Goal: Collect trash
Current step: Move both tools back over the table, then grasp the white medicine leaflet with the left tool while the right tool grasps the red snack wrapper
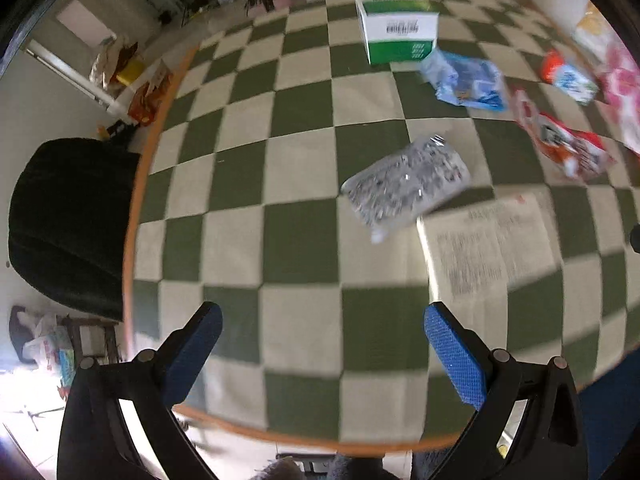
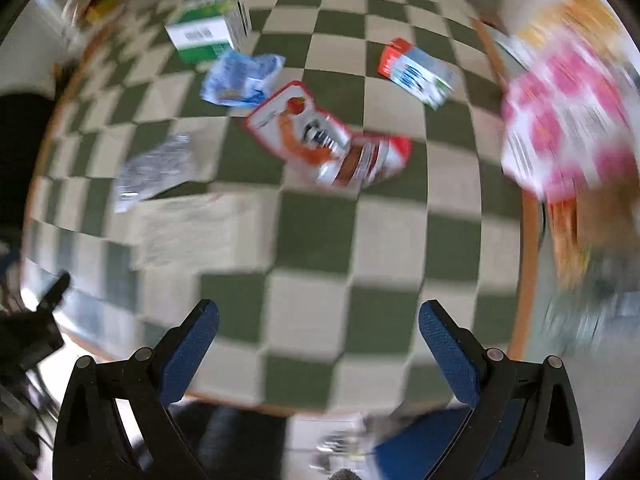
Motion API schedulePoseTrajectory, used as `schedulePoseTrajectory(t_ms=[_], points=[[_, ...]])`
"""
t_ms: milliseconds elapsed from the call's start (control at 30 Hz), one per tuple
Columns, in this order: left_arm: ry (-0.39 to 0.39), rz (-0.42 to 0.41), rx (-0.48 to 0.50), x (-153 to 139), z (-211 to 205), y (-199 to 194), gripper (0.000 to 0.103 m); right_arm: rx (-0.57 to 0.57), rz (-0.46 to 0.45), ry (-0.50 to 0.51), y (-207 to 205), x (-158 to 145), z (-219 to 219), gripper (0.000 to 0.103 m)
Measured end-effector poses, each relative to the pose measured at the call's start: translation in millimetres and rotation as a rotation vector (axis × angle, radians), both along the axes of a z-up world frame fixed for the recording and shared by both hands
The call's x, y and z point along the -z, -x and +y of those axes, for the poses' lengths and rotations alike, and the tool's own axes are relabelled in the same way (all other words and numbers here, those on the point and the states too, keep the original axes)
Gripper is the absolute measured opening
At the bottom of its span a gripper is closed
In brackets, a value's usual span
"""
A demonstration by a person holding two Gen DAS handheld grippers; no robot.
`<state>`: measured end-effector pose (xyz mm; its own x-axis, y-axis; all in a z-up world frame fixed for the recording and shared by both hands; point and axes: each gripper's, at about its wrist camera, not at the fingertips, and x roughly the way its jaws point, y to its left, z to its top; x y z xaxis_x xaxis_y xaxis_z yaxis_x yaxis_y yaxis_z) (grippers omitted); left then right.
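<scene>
Both the left tool [image 1: 323,322] and right tool [image 2: 319,318] gape wide, empty, above the checkered desk [image 1: 304,248]. Trash lies far ahead: silver wrapper [image 1: 408,184], paper sheet [image 1: 488,252], green box [image 1: 398,26], red packet [image 2: 328,138].

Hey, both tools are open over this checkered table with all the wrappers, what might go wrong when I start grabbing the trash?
The silvery foil packet overlaps the printed paper sheet, so a pinch may lift both or slide the sheet. The red and white snack bag lies flat and crinkled; open fingers may skid over it. The right wrist view is blurred, so the right tool could be misaimed.
</scene>
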<state>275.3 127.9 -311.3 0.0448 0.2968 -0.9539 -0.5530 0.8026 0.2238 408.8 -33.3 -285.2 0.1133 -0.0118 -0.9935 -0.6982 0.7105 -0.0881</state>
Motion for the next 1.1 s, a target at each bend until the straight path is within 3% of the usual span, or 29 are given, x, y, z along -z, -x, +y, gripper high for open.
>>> schedulePoseTrajectory(t_ms=[233,400,533,633,667,700,733,800,900,1033,1067,1100], points=[[0.060,0.082,-0.043,42.3,21.0,-58.3,0.103,-0.250,0.084,0.170,-83.5,88.4,64.6,0.101],[0.105,0.090,0.030,44.3,17.1,-75.3,0.103,-0.307,0.116,0.182,-103.2,115.9,82.5,0.099],[0.126,0.093,0.196,36.7,-2.1,-90.1,0.103,-0.269,0.111,0.107,-110.3,105.4,71.0,0.079],[0.116,0.140,0.432,35.0,-32.6,-99.7,0.103,-0.190,0.161,0.070,-111.6,96.1,50.7,0.064],[0.112,0.161,0.512,36.1,-43.8,-101.7,0.103,-0.164,0.182,0.058,-110.2,93.6,42.6,0.051],[0.109,0.174,0.568,36.8,-51.9,-102.7,0.103,-0.118,0.223,0.058,-109.1,93.7,30.0,0.046],[0.104,0.209,0.677,40.2,-67.3,-103.7,0.103,-0.088,0.245,0.061,-107.5,95.1,20.1,0.045],[0.088,0.265,0.806,48.0,-86.1,-104.0,0.103,-0.037,0.273,0.063,-106.2,99.8,-1.8,0.045],[0.098,0.320,0.936,61.7,-103.6,-104.8,0.103,0.049,0.308,0.045,-112.1,103.0,-33.2,0.045],[0.085,0.362,0.957,81.1,-109.2,-111.2,0.102,0.114,0.309,0.018,-123.9,97.0,-54.8,0.046],[0.095,0.349,0.950,80.8,-109.0,-111.6,0.100,0.121,0.302,0.011,-126.5,94.7,-57.8,0.048],[0.132,0.325,0.927,79.2,-106.9,-113.7,0.091,0.134,0.297,0.005,-129.8,92.5,-61.9,0.052]])
